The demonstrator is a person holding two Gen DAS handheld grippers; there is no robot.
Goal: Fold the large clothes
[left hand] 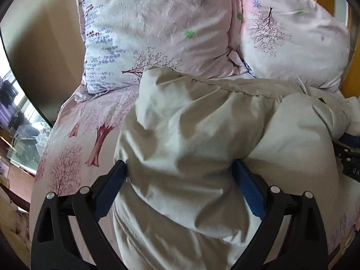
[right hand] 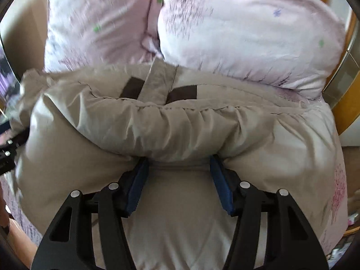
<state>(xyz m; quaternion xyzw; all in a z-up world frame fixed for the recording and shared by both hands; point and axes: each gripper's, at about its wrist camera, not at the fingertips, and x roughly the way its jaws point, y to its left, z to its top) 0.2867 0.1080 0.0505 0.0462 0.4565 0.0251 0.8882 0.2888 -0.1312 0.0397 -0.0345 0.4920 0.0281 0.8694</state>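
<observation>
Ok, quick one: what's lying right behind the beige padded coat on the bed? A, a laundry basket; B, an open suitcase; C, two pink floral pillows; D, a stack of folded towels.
C: two pink floral pillows sit side by side just beyond the beige padded coat; the right wrist view shows them too, blurred.
</observation>
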